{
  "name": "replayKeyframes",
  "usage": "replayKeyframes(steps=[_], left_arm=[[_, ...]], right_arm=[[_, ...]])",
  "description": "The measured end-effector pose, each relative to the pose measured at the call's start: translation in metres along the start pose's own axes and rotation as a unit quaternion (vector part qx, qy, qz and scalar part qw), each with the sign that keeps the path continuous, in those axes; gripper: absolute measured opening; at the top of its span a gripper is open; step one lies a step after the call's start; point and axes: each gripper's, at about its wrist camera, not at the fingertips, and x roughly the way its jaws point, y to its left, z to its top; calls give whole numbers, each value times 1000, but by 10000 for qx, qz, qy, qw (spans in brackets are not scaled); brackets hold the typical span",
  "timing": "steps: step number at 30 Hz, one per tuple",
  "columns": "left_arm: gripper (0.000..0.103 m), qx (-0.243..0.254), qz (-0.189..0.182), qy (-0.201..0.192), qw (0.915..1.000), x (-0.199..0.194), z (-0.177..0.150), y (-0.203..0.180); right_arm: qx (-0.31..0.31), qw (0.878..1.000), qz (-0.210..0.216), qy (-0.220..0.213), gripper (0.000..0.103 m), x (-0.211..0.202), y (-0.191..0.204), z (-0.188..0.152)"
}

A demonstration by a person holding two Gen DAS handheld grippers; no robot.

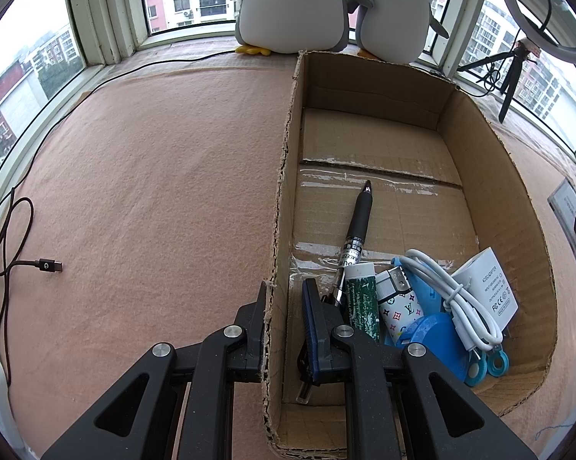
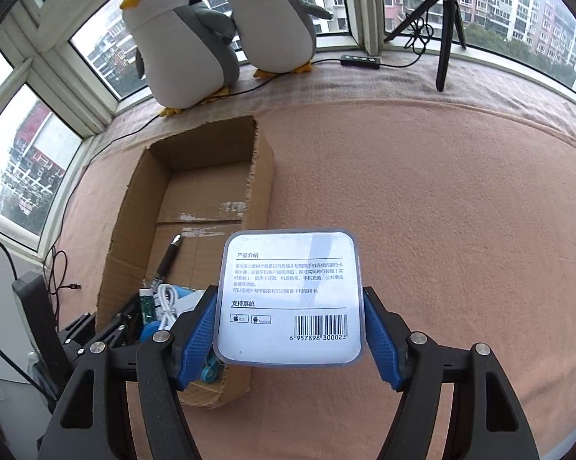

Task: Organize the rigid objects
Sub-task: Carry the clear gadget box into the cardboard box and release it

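An open cardboard box (image 1: pixel 495 176) lies on the pink felt; it also shows in the right wrist view (image 2: pixel 263 168). Inside are a black pen (image 1: pixel 359 222), a green tube (image 1: pixel 362 299), a patterned lighter (image 1: pixel 397 306), a white adapter (image 1: pixel 491 287) with white cable (image 1: pixel 456 299) and blue items (image 1: pixel 437 337). My left gripper (image 1: pixel 284 299) straddles the box's left wall (image 1: pixel 282 191), one finger on each side of it, apparently pinching it. My right gripper (image 2: pixel 290 306) is shut on a clear plastic case (image 2: pixel 290 299) with a barcode label, held above the felt just right of the box.
Two plush penguins (image 2: pixel 180 38) sit on the window ledge behind the box. A tripod (image 2: pixel 445 19) with ring light stands at the back right. A USB cable (image 1: pixel 46 266) lies on the felt at the left. A black inline switch (image 2: pixel 361 60) lies near the ledge.
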Motion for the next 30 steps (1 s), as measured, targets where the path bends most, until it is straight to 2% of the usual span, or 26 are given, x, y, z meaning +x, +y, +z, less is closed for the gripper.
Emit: replayKeyframes(steps=[12, 30], left_arm=[[14, -22, -14, 1, 10000, 0, 0, 0], [14, -39, -28, 0, 10000, 0, 0, 2]], right_arm=[[-558, 9979, 321, -33, 67, 15, 55, 4], [-718, 9966, 328, 222, 68, 52, 72, 7]])
